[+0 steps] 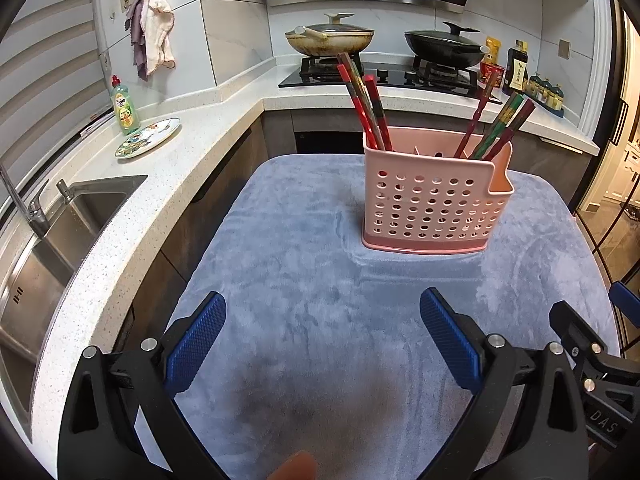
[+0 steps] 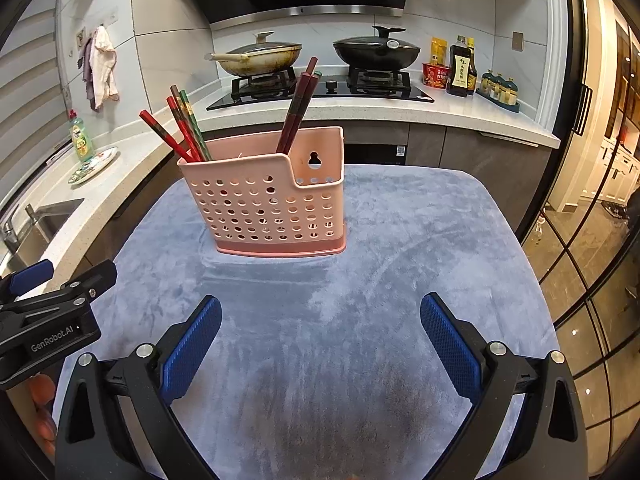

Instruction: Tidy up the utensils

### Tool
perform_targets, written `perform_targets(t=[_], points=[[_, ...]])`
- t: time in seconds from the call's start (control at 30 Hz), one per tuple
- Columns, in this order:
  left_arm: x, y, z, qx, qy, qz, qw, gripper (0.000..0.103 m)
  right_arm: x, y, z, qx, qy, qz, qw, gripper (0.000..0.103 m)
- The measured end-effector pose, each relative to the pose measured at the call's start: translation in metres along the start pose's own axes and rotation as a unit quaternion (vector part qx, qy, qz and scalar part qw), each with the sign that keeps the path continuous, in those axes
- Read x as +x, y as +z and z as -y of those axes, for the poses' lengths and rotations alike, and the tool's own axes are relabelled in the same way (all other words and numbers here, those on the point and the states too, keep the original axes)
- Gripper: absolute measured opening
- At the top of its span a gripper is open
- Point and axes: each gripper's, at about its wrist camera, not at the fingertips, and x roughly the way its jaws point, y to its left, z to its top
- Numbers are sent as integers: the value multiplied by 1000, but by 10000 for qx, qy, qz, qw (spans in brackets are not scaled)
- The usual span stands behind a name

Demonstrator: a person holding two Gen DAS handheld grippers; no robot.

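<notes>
A pink perforated utensil holder (image 1: 432,204) stands upright on a blue-grey cloth (image 1: 304,280); it also shows in the right wrist view (image 2: 272,208). Several red and patterned chopsticks lean in it: one bunch at its left end (image 1: 368,108) (image 2: 184,128), another toward its right (image 1: 500,128) (image 2: 298,108). My left gripper (image 1: 323,312) is open and empty, above the cloth short of the holder. My right gripper (image 2: 321,316) is open and empty too, beside the left one. Part of the right gripper's body (image 1: 588,356) shows at the left view's right edge.
A white counter (image 1: 172,168) with a steel sink (image 1: 52,248), a dish-soap bottle (image 1: 125,106) and a patterned plate (image 1: 148,136) runs along the left. Behind is a hob with two lidded pans (image 2: 256,56) (image 2: 376,50) and sauce bottles (image 2: 462,66). A glass door (image 2: 592,240) is at the right.
</notes>
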Motion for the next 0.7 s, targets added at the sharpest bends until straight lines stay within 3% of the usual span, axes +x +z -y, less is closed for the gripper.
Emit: perform_targets(t=[0.7], points=[[-10,-1,6,57,-26,54,10000,93,-8,-1,-1,5,42,77,10000,96]])
